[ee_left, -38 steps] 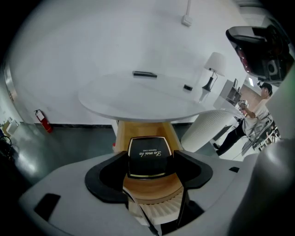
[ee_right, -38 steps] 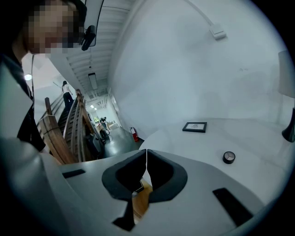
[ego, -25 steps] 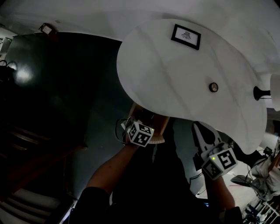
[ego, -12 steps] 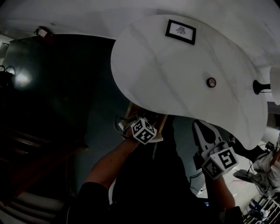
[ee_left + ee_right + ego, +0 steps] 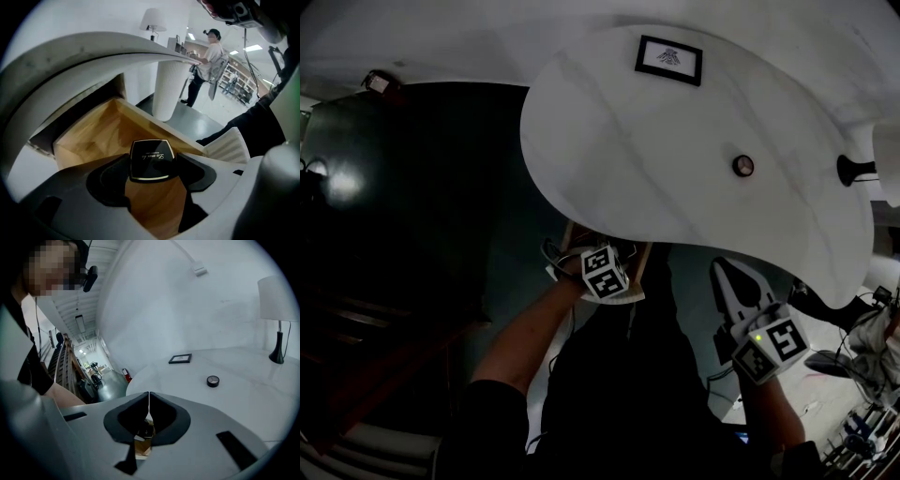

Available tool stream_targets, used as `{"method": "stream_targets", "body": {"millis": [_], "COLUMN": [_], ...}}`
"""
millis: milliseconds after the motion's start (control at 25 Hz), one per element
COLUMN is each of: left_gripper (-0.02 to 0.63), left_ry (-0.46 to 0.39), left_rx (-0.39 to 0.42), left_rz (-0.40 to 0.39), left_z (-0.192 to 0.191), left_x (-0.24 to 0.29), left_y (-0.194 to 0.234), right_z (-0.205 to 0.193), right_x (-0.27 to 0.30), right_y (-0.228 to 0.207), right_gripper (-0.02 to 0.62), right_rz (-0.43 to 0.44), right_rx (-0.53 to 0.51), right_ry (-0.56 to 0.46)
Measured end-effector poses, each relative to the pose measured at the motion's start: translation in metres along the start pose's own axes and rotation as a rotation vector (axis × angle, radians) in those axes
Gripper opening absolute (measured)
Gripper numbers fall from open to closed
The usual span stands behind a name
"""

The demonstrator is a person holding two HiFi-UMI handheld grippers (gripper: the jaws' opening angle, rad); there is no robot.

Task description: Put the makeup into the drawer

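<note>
A black makeup compact [image 5: 151, 159] with a gold rim sits between the tips of my left gripper [image 5: 152, 171], which is shut on it. It hangs over the open wooden drawer [image 5: 93, 136], tilted steeply down into it. In the head view the left gripper [image 5: 602, 270] is at the drawer [image 5: 643, 262] under the white table's front edge. My right gripper [image 5: 736, 292] hovers to the right of the drawer, below the table edge. Its jaws [image 5: 149, 411] are shut with nothing held. Through them a bit of the drawer and compact shows.
On the white tabletop [image 5: 656, 159] lie a small round black pot [image 5: 742, 166], a framed picture [image 5: 668, 58] and a lamp base [image 5: 855, 170]. The table's white pedestal [image 5: 168, 89] stands behind the drawer. A person [image 5: 208, 56] stands far off. Cables and clutter lie at the lower right [image 5: 862, 422].
My left gripper has rolled and dropped lower toward the drawer, still holding the compact. The right gripper has shifted only slightly and stays shut.
</note>
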State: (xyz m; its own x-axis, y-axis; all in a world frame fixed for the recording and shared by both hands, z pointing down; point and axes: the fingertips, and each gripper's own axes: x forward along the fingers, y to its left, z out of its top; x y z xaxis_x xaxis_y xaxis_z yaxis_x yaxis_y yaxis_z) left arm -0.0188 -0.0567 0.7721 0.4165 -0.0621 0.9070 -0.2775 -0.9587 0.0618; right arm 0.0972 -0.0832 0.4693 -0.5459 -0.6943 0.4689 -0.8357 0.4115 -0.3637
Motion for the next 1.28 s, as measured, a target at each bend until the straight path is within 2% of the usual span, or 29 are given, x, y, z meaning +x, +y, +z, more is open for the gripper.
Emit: {"method": "stream_targets", "body": {"millis": [160, 320, 560, 720, 880, 1160, 1280], "left_gripper": [0.328, 0.328, 0.328, 0.328, 0.330, 0.330, 0.330], "left_ry": [-0.009, 0.014, 0.049, 0.108, 0.130, 0.215, 0.242], "left_rx": [0.100, 0.158, 0.163, 0.216, 0.243, 0.299, 0.305], "left_rz": [-0.081, -0.100, -0.107, -0.131, -0.153, -0.213, -0.202], "left_z": [0.003, -0.004, -0.018, -0.029, -0.034, -0.050, -0.055], "left_x": [0.009, 0.022, 0.037, 0.051, 0.060, 0.074, 0.077], "left_y": [-0.013, -0.012, -0.004, -0.006, -0.012, -0.028, -0.026], "right_z": [-0.002, -0.007, -0.024, -0.036, -0.039, -0.037, -0.039], "right_x": [0.000, -0.001, -0.007, -0.007, -0.007, -0.008, -0.009], "right_y": [-0.001, -0.005, -0.011, -0.018, -0.020, -0.023, -0.024], "right_gripper": [0.017, 0.017, 0.017, 0.017, 0.017, 0.017, 0.017], "right_rz": [-0.007, -0.014, -0.031, -0.038, -0.036, -0.045, -0.041], "right_rx": [0.030, 0.032, 0.022, 0.009, 0.013, 0.075, 0.074], "right_ry": [-0.006, 0.004, 0.033, 0.056, 0.058, 0.036, 0.041]}}
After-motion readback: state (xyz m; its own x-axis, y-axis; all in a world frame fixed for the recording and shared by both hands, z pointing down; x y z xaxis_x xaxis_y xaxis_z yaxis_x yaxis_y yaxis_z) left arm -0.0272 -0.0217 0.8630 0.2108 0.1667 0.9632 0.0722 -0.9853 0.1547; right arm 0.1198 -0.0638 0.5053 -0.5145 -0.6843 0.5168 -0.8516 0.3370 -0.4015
